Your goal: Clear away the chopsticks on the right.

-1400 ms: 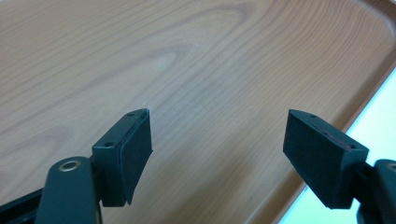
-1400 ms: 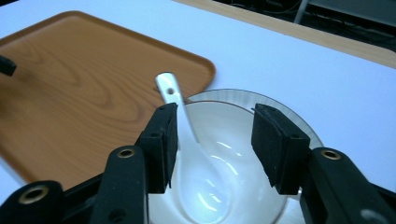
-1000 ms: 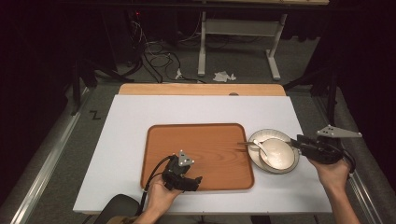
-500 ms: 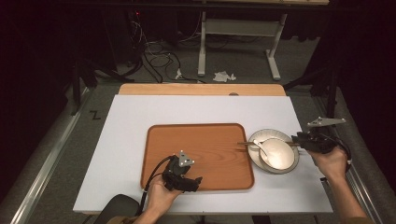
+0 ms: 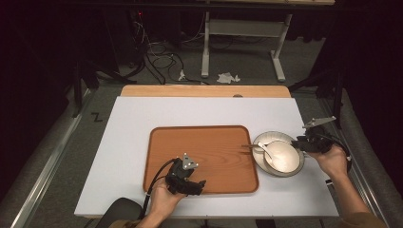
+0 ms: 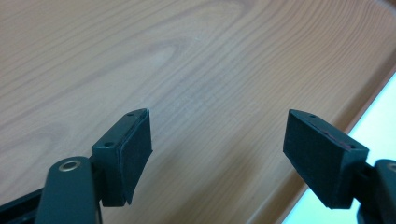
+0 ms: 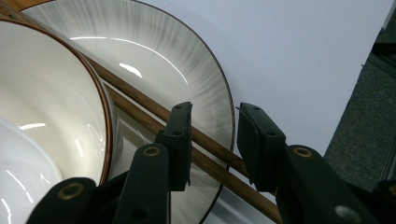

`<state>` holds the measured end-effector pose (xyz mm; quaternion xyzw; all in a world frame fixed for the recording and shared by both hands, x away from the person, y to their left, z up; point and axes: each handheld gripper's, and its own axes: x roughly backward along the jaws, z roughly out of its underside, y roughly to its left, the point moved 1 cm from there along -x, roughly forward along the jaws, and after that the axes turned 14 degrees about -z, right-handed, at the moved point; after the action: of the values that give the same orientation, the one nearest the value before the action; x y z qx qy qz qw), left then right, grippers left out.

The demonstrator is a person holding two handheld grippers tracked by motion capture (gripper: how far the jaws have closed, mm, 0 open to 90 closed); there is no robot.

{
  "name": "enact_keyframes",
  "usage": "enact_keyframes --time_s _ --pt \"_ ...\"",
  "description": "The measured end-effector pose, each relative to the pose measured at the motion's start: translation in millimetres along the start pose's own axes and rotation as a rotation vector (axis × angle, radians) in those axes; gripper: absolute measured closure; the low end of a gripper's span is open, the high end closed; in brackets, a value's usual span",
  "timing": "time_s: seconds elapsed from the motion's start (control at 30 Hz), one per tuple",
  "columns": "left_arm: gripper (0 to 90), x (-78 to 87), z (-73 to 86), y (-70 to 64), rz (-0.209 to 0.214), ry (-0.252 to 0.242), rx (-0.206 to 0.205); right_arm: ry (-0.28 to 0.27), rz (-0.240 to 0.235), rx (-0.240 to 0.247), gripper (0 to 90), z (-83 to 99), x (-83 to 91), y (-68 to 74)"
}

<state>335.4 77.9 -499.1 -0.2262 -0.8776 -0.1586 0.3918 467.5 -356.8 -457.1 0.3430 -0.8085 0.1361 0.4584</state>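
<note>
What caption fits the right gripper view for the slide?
Right tool, jaws apart, poised over two wooden chopsticks lying across a grey-streaked plate beside a white bowl.

Lab-like room: white table, cables on floor, dark surroundings.

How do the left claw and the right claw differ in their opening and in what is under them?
The left claw stands wide open, the right claw much narrower. The left claw hangs over the bare wooden tray; the right claw sits over the chopsticks on the grey plate. Both are black and grip nothing yet.
</note>
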Motion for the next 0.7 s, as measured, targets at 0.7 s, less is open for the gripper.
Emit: enact_keyframes --time_s 0.7 --pt "23.9 -1.7 0.3 -0.7 0.001 0.004 0.002 0.054 -0.084 -0.013 61.6 -6.8 -0.9 -13.7"
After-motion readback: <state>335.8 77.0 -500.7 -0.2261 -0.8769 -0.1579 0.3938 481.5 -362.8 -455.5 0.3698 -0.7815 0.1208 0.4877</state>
